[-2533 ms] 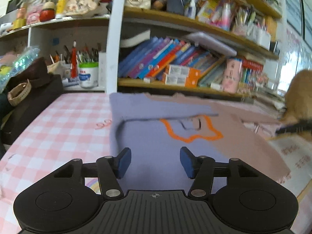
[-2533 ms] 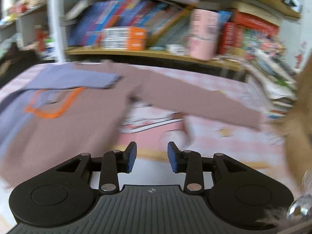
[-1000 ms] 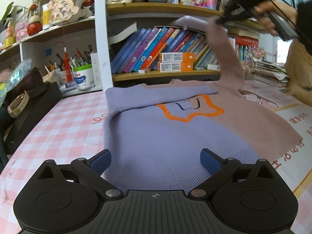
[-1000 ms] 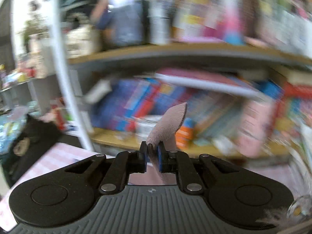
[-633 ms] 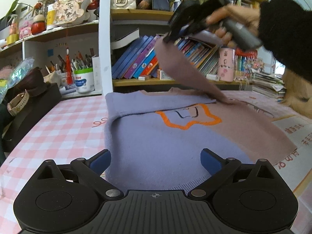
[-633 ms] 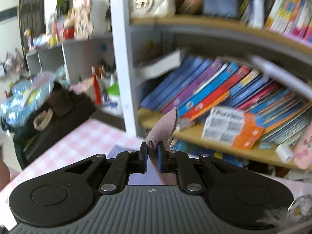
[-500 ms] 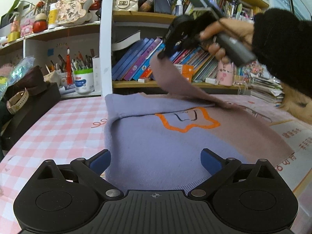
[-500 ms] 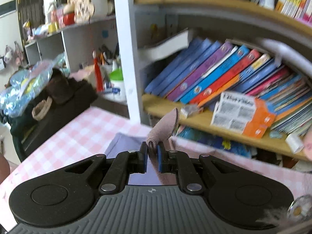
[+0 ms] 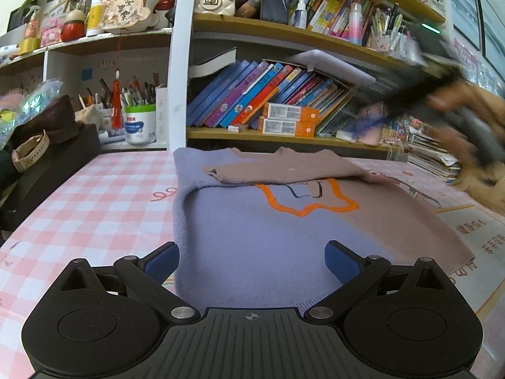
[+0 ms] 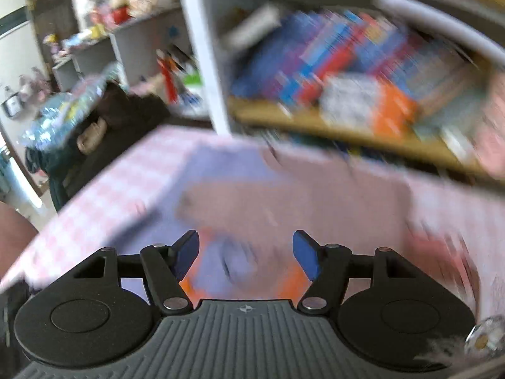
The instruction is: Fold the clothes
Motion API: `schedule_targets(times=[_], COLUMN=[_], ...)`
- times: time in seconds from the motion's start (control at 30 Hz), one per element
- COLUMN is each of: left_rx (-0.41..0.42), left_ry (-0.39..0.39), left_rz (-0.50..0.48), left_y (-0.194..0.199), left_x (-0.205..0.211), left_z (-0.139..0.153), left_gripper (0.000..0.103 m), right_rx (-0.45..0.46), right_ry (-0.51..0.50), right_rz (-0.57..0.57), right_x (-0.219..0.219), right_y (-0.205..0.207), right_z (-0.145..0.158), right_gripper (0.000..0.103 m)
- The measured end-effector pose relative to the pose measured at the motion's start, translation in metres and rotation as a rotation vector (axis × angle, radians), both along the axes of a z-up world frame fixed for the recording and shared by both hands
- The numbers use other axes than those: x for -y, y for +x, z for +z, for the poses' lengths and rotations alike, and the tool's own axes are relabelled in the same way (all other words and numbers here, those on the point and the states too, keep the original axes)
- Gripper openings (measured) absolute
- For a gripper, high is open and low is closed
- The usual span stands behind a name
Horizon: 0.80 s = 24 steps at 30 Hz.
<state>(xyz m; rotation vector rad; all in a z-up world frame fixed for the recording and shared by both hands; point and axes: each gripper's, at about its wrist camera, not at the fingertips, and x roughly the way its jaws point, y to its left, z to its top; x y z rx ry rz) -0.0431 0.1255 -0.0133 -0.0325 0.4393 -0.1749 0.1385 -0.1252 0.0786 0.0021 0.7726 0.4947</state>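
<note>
Your left gripper and right gripper look alike: a black ribbed body with a small crosshair mark, two round discs at the sides, silver screws on the black link arms, and blue pads on the jaws. A green light glows on the blurred right tool.

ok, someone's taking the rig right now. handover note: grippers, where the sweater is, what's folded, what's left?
Left gripper: open, empty, low over the near hem of the sweater.
Right gripper: jaws opening, nothing between them, above the sweater's star print; the view is blurred.
Sweater: flat on the pink checked tablecloth, lilac on one half, mauve on the other.
Done: the mauve sleeve lies folded across the chest, over the top of the orange star. The lilac side is already folded in underneath it.
Left: fold the body, probably hem up toward the collar, then square it up.
</note>
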Motion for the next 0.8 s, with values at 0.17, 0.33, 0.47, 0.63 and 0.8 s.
schedule_targets(times=[0.17, 0.33, 0.47, 0.63, 0.8], left_rx=[-0.001, -0.041, -0.107, -0.176, -0.206], left_ry=[-0.003, -0.080, -0.116, -0.125, -0.111], left_rz=[0.046, 0.092, 0.118, 0.180, 0.189], left_y=[-0.001, -0.004, -0.010, -0.013, 0.001], left_x=[-0.003, -0.019, -0.027, -0.036, -0.035], left_z=[0.000, 0.002, 0.002, -0.003, -0.005], left_gripper=[0.100, 0.092, 0.061, 0.055, 0.031], right_rx=[-0.064, -0.066, -0.050, -0.051, -0.042], right_ry=[0.003, 0.063, 0.088, 0.103, 0.120], right_rz=[-0.124, -0.149, -0.169, -0.172, -0.155], right_x=[0.068, 0.096, 0.106, 0.113, 0.112], right_y=[-0.078, -0.128, -0.146, -0.149, -0.143], right_z=[-0.029, -0.046, -0.057, -0.071, -0.079], right_gripper=[0.064, 0.060, 0.052, 0.040, 0.028])
